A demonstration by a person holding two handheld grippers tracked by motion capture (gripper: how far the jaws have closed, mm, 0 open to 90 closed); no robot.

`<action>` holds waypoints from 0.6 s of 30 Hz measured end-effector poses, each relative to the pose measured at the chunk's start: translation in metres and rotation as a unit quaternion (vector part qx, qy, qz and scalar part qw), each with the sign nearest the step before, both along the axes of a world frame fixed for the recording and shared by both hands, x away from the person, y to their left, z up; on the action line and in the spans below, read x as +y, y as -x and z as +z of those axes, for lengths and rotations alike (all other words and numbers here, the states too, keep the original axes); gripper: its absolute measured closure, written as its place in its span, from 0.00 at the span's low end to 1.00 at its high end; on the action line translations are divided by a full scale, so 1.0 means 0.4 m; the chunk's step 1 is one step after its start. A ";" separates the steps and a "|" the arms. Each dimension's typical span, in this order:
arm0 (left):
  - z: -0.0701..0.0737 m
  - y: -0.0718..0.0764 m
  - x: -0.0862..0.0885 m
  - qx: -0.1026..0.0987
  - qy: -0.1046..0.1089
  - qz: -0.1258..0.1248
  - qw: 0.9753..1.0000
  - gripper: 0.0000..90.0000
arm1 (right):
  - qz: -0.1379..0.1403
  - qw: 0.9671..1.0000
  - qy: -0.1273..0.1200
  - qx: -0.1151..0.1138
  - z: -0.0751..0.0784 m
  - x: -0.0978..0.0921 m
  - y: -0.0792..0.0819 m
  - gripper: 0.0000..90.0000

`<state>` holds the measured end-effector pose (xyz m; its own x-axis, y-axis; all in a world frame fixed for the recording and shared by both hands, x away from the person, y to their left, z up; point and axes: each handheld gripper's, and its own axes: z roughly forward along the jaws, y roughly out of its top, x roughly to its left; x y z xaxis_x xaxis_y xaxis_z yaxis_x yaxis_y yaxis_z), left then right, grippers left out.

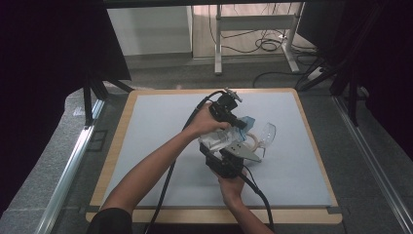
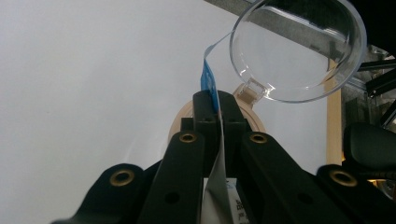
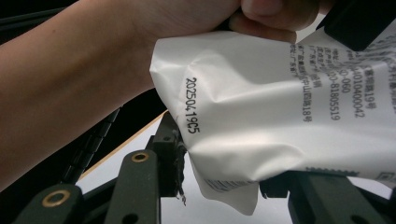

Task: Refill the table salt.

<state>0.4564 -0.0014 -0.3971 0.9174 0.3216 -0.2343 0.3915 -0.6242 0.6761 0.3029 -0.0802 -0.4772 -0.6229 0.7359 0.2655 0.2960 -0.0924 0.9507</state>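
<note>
Both grippers worked a white packet [image 1: 219, 139] held above the middle of the worktop [image 1: 156, 146]. Left gripper [image 2: 213, 100] had its fingers together, clamped on the packet's blue-edged seal strip. Right gripper [image 1: 229, 163] sat just below the packet. In the right gripper view the packet [image 3: 280, 116] draped between its fingers, which stood apart. Whether either finger pinched the film was hard to tell, since the packet hid the tips.

A clear dome lid [image 2: 299, 46] with a tan ring [image 2: 254, 119] lay on the worktop just beyond the packet, near the right side.

Risks, as judgement:
- Left grip was on a thin strip only. A hard pull could tear the strip off clean and leave the packet shut.
- If the right gripper had no real hold, the packet would swing or drop when pulled, likely onto the lid.
- The film was crumpled and slack. Fingers could slide along it instead of biting.
- A sudden tear could spill the contents over the worktop.
- The two grippers were close together, with the left hand [image 3: 116, 56] right above the right gripper's fingers, so a jerk could knock one into the other.
</note>
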 end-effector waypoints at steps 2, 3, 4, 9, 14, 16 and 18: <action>0.001 0.001 0.001 -0.001 -0.001 0.000 1.000 0.99 | 0.000 1.000 0.000 0.000 0.000 0.001 0.000 0.66; 0.002 0.001 0.001 -0.001 0.000 0.000 1.000 0.99 | 0.000 1.000 0.000 0.000 0.000 0.001 0.001 0.66; 0.002 0.002 0.001 -0.001 0.000 0.000 1.000 0.99 | 0.000 1.000 0.000 -0.001 0.001 0.001 0.001 0.66; 0.002 0.001 0.000 -0.002 0.000 0.001 1.000 0.99 | 0.000 1.000 -0.001 0.000 0.001 0.001 0.001 0.66; 0.001 0.000 0.000 -0.002 0.000 0.002 1.000 0.99 | 0.000 1.000 -0.001 -0.001 0.000 0.000 -0.001 0.66; 0.001 -0.001 0.000 -0.002 0.000 0.002 1.000 0.99 | 0.000 1.000 -0.002 -0.001 0.000 0.000 -0.002 0.66; 0.002 0.000 0.001 -0.003 0.000 0.002 1.000 0.99 | 0.000 1.000 -0.002 -0.001 0.000 0.001 -0.002 0.66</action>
<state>0.4566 -0.0008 -0.3965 0.9173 0.3261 -0.2284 0.3902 -0.6228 0.6781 0.3036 -0.0799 -0.4774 -0.6233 0.7350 0.2668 0.2943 -0.0956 0.9509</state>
